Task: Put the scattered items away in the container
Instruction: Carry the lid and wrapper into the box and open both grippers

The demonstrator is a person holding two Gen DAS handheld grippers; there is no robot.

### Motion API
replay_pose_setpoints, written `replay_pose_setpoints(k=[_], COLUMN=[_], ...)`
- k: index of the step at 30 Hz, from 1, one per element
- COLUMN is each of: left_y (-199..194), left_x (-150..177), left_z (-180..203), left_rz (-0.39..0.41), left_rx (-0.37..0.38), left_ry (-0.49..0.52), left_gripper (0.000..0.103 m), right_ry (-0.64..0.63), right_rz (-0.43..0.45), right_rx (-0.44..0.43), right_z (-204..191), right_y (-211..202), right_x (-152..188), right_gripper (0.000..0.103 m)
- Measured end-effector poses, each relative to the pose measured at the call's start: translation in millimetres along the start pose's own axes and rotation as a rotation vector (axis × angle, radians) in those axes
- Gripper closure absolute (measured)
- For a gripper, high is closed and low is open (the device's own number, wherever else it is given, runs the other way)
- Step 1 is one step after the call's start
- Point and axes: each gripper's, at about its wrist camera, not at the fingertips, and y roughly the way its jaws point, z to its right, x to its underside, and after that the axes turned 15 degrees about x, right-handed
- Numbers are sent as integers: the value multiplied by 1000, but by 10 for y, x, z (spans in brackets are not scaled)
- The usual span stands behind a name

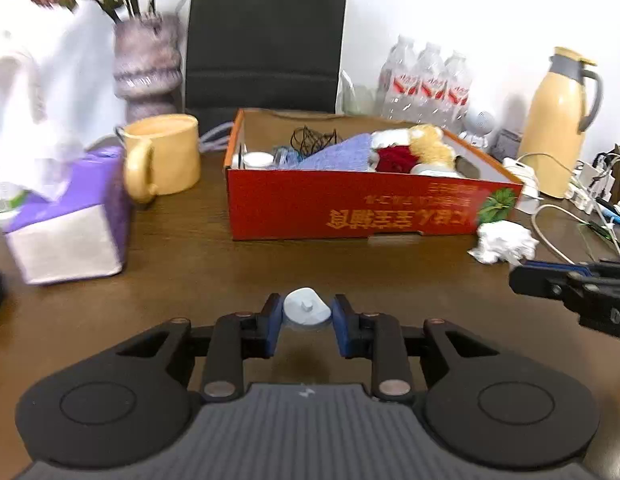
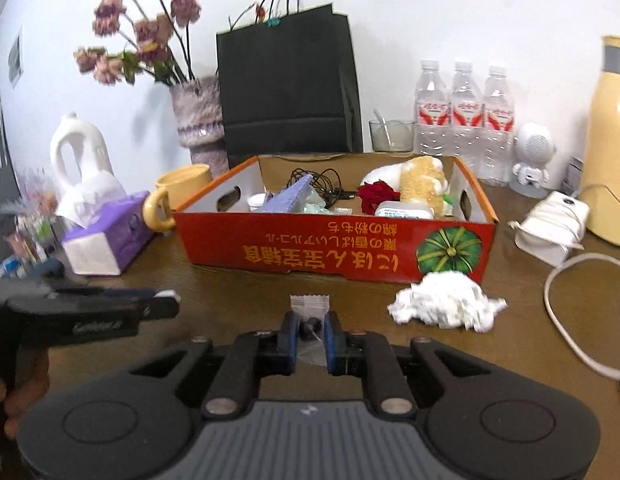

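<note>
1. The dark brown wooden table (image 1: 213, 264) shows fine grain under a low sheen.
2. I see the red printed cardboard box (image 2: 310, 246) as matt outside, raw brown inside.
3. The crumpled white tissue paper wad (image 2: 444, 304) looks soft and rough.
4. My left gripper (image 1: 307, 318) has matt black plastic arms and blue pads on a smooth pale grey plastic piece (image 1: 307, 310).
5. My right gripper (image 2: 312, 334) pinches a crinkly clear plastic sachet (image 2: 310, 307).
6. The pale yellow ceramic mug (image 1: 165, 156) is smooth and satin.
</note>
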Motion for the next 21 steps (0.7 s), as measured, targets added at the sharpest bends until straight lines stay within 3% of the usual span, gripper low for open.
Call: replay_pose_setpoints(k=[9,21], left_y=[-706,-1137], left_x=[352,413], left_z=[460,710], left_rz=[72,119], left_rx=[-14,-38], left_ry=[59,97], left_gripper=[75,75], right_ry=[20,60], right_rz=[73,129], right_rx=[31,27], right_z=[12,141], right_y=[-674,-1252], right_x=[225,465], right_gripper=[91,91])
